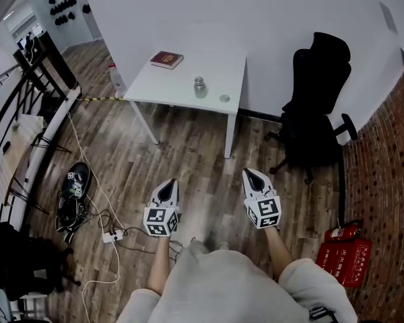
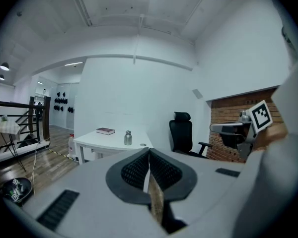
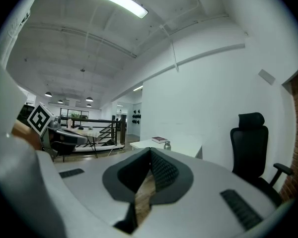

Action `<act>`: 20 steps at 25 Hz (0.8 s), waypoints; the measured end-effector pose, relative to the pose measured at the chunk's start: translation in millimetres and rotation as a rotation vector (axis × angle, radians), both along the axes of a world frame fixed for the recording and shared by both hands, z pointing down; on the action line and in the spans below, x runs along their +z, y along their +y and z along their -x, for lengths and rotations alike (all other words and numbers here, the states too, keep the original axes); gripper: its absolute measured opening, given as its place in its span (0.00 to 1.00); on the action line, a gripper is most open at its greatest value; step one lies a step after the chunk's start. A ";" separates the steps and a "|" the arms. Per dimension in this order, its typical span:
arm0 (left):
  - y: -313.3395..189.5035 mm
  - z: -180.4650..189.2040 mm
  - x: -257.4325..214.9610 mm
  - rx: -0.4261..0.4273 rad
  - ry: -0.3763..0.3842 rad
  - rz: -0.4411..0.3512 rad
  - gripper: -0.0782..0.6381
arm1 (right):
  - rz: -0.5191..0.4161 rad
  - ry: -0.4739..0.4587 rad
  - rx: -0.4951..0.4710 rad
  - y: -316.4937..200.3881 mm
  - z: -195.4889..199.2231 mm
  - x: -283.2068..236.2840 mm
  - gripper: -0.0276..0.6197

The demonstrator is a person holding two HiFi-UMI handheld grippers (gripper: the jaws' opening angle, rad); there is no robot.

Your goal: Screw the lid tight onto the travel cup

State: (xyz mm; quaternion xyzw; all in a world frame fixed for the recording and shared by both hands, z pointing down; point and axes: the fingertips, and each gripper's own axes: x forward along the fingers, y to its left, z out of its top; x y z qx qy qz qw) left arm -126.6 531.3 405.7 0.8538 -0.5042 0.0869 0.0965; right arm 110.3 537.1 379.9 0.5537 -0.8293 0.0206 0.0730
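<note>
Where white table [image 1: 175, 83] stands by wall [image 1: 256, 5], travel cup [image 1: 200, 86], book [image 1: 166, 60], wood floor [image 1: 188, 160].

A: What setting is shown?
B: An office-like studio: white counter [image 1: 168, 86] at upper centre, black swivel chair [image 1: 320, 93] at right, brick wall [image 1: 384, 153] at far right, plank floor [image 1: 188, 160], fire extinguisher [image 1: 341, 233] at lower right, black railing [image 1: 27, 86] at left.

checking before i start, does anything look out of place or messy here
Nothing looks spilled or broken. The lid lies on the white table apart from the upright travel cup. On the floor at the left, loose cables and a power strip sprawl: a possible trip hazard.
</note>
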 end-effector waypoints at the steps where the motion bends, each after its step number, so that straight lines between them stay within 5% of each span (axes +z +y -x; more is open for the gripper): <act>1: -0.6 -0.7 2.2 -0.003 0.000 0.002 0.12 | 0.002 0.000 -0.003 -1.0 0.2 1.7 0.04; 11: -41.5 -13.6 13.4 -0.005 -0.007 0.008 0.12 | 0.035 0.006 -0.010 -41.6 -9.2 18.3 0.04; 20: -137.7 -1.7 28.0 0.018 -0.013 0.019 0.12 | 0.057 0.010 0.002 -134.2 8.1 32.3 0.04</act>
